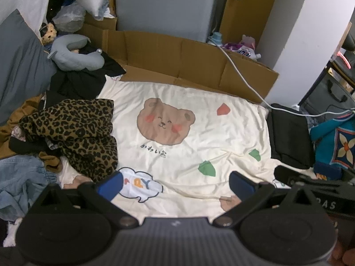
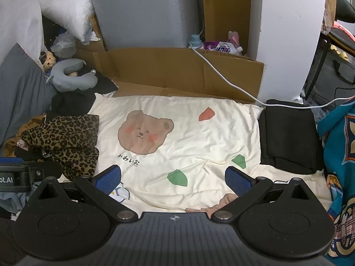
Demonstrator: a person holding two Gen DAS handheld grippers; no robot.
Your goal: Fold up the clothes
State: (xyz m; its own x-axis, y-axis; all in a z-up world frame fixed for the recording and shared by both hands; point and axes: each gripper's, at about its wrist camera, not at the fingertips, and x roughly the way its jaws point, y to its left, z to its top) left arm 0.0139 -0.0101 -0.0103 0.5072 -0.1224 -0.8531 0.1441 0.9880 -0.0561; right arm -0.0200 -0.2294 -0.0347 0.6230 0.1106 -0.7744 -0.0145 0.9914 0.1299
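Both grippers hover over the cream bear-print sheet (image 1: 199,115), holding nothing. Left gripper (image 1: 175,185) has its blue pads spread wide, right gripper (image 2: 173,178) likewise. Unfolded clothes are heaped at the sheet's left edge w/ a leopard-print garment (image 1: 73,133) on top (denim (image 1: 22,177) below it shows only in left view). Folded black garment (image 2: 288,137) lies at the right edge; right view shows it whole, prob. one piece
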